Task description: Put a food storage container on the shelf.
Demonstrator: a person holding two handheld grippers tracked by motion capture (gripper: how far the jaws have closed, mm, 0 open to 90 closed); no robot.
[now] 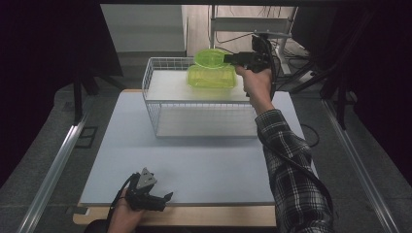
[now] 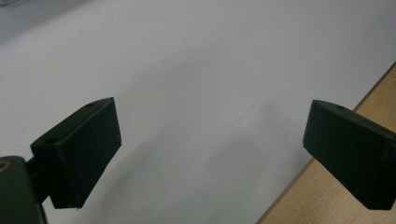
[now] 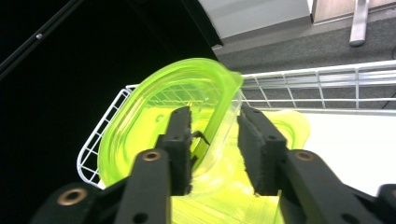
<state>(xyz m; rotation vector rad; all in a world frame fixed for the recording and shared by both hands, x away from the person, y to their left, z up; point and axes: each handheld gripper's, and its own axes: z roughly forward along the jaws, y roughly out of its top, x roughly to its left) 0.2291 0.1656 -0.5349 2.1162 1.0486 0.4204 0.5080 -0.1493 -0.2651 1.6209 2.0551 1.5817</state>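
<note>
Right gripper (image 1: 228, 58) at upper centre of the high view, jaws parted around the rim of the green lid (image 3: 163, 116), propped atop the green container (image 1: 212, 77) in the wire basket (image 1: 194, 109); left gripper (image 1: 167, 196) released, lower left, over the table (image 1: 194, 160)

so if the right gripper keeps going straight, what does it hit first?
Probably the green lid: its edge already sits between the right gripper jaws, which stand slightly apart. Behind it is the basket's wire wall.

Grey carpet floor (image 1: 43, 126) surrounds the white-topped table (image 1: 194, 165).
</note>
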